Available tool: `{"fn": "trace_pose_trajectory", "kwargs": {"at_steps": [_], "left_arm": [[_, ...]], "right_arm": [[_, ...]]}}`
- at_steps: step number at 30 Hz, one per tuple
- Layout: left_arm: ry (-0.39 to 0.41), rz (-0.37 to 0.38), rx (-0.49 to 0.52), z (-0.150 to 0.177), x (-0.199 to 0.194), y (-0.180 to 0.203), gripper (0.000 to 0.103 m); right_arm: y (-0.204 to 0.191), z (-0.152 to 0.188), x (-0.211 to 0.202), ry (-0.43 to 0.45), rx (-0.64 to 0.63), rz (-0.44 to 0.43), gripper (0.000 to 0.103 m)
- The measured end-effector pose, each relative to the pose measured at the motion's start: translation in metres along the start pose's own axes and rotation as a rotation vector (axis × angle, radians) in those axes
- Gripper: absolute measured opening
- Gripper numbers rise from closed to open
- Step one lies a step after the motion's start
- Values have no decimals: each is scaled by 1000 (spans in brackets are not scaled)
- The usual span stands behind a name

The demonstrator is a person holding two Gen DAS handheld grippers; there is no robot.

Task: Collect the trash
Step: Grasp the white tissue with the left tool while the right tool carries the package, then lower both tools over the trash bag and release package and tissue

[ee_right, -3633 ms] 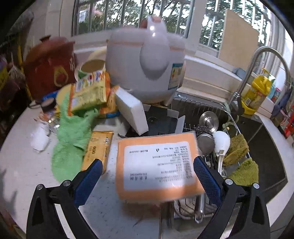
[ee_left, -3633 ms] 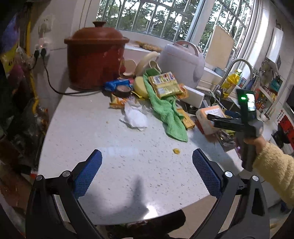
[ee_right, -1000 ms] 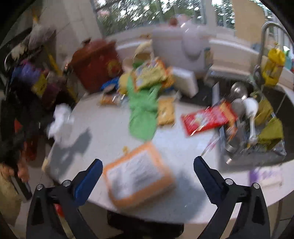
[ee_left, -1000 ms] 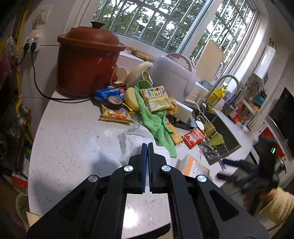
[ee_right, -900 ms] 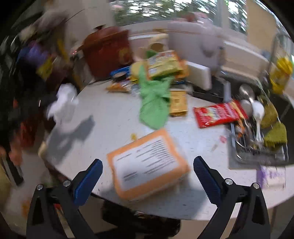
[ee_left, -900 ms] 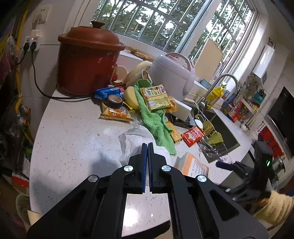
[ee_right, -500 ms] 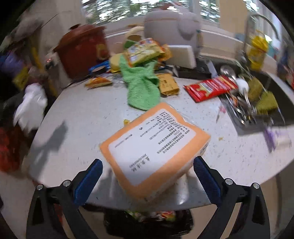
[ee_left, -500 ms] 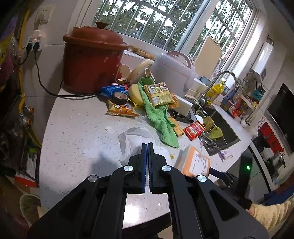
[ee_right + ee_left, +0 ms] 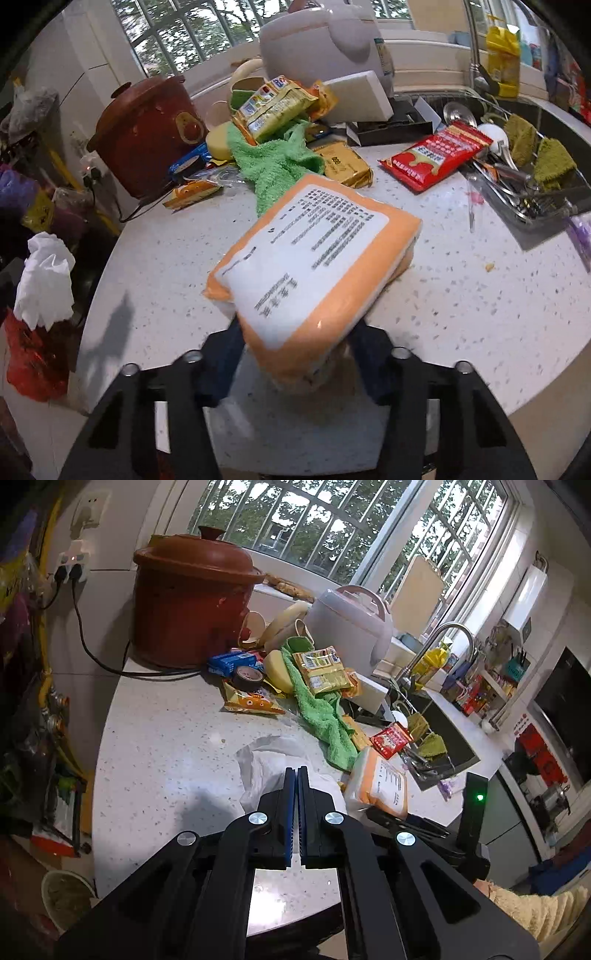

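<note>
My left gripper (image 9: 294, 771) is shut on a crumpled white plastic wad (image 9: 266, 764), holding it over the speckled counter (image 9: 166, 757). From the right wrist view the same wad (image 9: 44, 280) hangs off the counter's left edge. An orange package with a white printed label (image 9: 314, 258) lies tilted at the counter's front edge. Its near end sits between the fingers of my right gripper (image 9: 295, 354). The jaws are closing and the pads touch both of its sides. In the left wrist view the package (image 9: 380, 786) stands just beyond the right gripper's body.
A red clay pot (image 9: 192, 602) and a rice cooker (image 9: 347, 624) stand at the back. In front of them lie a green towel (image 9: 321, 716), snack wrappers and a red packet (image 9: 436, 155). The sink rack (image 9: 517, 184) is at the right. A red bag (image 9: 33, 362) hangs below the counter's left edge.
My right gripper's jaws have narrowed from wide apart onto the orange package, and the hand has sunk and rolled. The left gripper stays shut on the white wad.
</note>
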State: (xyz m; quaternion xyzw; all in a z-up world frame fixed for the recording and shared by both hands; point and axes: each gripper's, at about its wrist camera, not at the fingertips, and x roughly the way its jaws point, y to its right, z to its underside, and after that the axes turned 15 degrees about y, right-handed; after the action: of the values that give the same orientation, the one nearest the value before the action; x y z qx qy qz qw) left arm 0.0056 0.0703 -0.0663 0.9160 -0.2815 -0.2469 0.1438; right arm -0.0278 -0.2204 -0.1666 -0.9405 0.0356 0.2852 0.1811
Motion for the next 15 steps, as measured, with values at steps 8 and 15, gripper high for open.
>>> {"fn": "trace_pose_trajectory", "kwargs": {"at_steps": [8,15], "left_arm": [[-3,32,3,0,0,5,1],[-66,102,38,25,-28,31,1]], "right_arm": [[-12,-23,-63,46,-121,-91,38],[-32,-25,-126,-17,-197,-228,27]]}}
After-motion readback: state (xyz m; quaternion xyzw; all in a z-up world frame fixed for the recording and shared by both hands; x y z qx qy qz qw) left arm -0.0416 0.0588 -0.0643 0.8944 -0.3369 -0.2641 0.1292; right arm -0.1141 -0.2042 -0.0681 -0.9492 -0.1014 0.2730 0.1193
